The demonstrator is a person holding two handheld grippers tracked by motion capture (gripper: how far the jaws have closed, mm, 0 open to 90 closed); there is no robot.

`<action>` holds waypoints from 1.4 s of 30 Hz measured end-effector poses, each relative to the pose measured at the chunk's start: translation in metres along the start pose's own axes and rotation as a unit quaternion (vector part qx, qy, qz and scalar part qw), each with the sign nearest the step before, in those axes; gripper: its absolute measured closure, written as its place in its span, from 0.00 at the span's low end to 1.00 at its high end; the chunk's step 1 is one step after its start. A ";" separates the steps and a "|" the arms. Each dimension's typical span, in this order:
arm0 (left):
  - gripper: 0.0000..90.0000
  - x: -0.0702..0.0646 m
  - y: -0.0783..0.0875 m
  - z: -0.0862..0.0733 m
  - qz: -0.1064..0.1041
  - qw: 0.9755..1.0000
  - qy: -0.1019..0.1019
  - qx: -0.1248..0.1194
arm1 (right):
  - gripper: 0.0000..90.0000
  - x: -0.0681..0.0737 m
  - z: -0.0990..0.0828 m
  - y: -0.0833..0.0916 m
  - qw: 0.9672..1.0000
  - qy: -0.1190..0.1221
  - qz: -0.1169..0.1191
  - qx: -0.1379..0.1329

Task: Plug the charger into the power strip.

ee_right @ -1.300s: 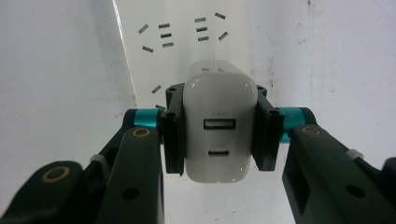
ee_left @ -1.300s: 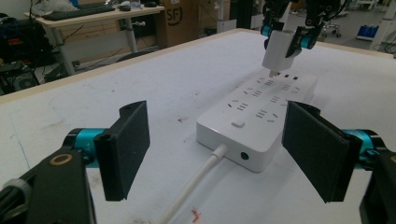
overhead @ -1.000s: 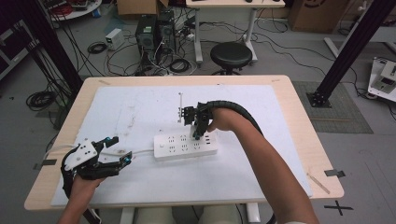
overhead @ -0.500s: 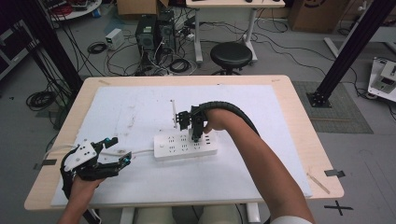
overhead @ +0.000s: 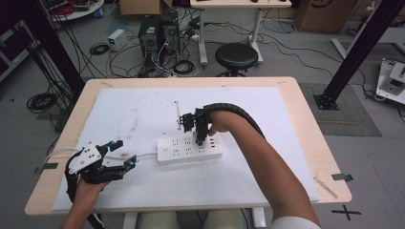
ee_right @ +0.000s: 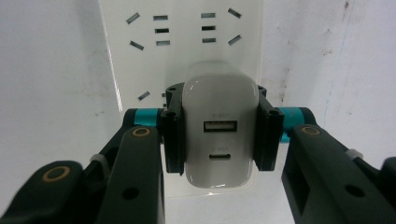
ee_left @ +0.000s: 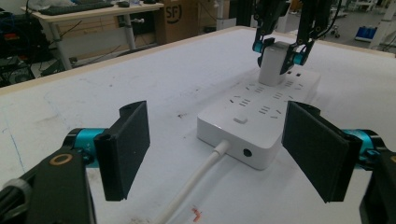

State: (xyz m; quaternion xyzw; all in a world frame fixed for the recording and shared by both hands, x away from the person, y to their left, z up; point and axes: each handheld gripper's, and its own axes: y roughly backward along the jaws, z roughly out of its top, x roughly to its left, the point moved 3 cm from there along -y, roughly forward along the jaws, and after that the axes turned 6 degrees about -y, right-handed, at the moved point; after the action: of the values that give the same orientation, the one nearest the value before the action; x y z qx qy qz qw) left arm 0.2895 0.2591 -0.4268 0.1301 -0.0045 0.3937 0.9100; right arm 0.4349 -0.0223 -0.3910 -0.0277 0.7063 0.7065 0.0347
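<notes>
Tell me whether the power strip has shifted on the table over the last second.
No. In the high view the power strip lies at the same spot and angle on the white mat, right tongs shut on the charger.

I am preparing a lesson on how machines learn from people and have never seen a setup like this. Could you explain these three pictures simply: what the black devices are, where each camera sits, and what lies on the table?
There is no robot here. A person holds a hand-operated tool with two jaws in each hand. The high view looks down on the table. The other two cameras ride on the tools and look along their jaws. On the table lies a white power strip with its cord. The right gripper is shut on a white USB charger, holding it at the strip's sockets. The left gripper rests open near the strip's cord end, holding nothing.
</notes>
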 end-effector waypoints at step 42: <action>0.26 -0.004 0.000 0.004 -0.002 1.000 0.000 -0.008 | 0.17 0.011 -0.089 0.038 0.946 -0.238 0.007 -0.219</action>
State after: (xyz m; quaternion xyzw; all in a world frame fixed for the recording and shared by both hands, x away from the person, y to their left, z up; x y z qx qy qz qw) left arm 0.2870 0.2556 -0.4228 0.1226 -0.0070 0.3916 0.9119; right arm 0.4193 -0.1115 -0.3540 0.1391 0.5053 0.8302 0.1900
